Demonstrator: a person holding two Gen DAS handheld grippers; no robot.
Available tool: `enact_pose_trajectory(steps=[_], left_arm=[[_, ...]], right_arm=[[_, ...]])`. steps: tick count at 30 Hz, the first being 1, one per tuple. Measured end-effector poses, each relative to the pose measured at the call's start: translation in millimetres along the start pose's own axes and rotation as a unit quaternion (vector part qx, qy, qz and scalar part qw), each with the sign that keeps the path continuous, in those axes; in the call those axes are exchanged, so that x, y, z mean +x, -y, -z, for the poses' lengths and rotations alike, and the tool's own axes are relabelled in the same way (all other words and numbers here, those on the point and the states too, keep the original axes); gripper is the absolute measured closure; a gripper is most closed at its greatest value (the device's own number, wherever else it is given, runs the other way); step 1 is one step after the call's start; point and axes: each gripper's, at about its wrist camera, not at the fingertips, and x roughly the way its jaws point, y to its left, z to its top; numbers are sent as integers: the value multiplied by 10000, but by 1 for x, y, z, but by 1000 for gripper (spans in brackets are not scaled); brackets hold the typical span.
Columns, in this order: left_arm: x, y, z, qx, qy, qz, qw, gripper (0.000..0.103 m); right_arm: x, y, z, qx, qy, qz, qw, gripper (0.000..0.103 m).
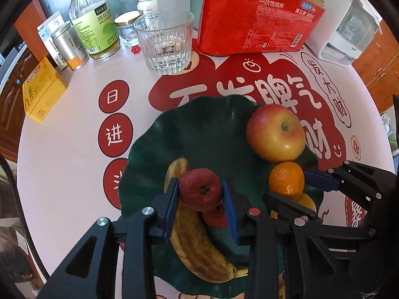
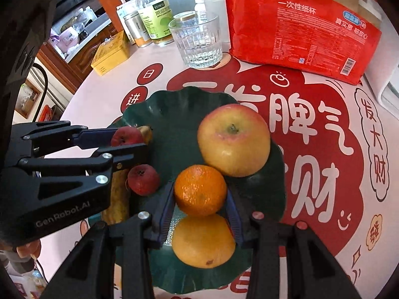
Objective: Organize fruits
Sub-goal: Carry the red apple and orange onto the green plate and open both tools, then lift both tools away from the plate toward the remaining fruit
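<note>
A dark green leaf-shaped plate holds a big red-yellow apple, a spotted banana, a second small red fruit and a larger orange. My left gripper is shut on a small red fruit just above the banana. My right gripper is shut on a small orange above the larger orange.
Behind the plate stand a ribbed glass, a red paper-cup pack, a juice bottle, a tin, a squeeze bottle and a yellow box. A white appliance stands at the right.
</note>
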Motion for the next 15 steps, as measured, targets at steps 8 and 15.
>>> enact_pose_trajectory(steps=[8, 15], left_arm=[[-14, -1, 7, -14, 155, -29, 9999, 50], [-34, -6, 16, -80, 304, -44, 9995, 44]], right_arm=[[-4, 3, 3, 167, -28, -303, 9994, 54], [-18, -4, 6, 47, 166, -173, 9997, 54]])
